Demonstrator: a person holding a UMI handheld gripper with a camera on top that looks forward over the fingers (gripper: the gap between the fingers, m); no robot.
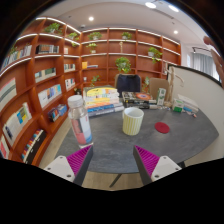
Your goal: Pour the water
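My hand-held gripper (pixel 113 165) hangs wide open and empty short of the desk (pixel 150 145), where the clear bottle (pixel 80 118), probably light, slick and squeezable, wants a mid-body grip beside the cup (pixel 132 121).

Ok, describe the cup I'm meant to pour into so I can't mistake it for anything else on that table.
Start at the round grey table just beyond the open gripper. Near its middle stands the pale yellow ribbed cup, upright and open-topped. To one side is a taller clear bottle with a pink label, to the other a flat red disc; the cup is the only short, opaque, open container.
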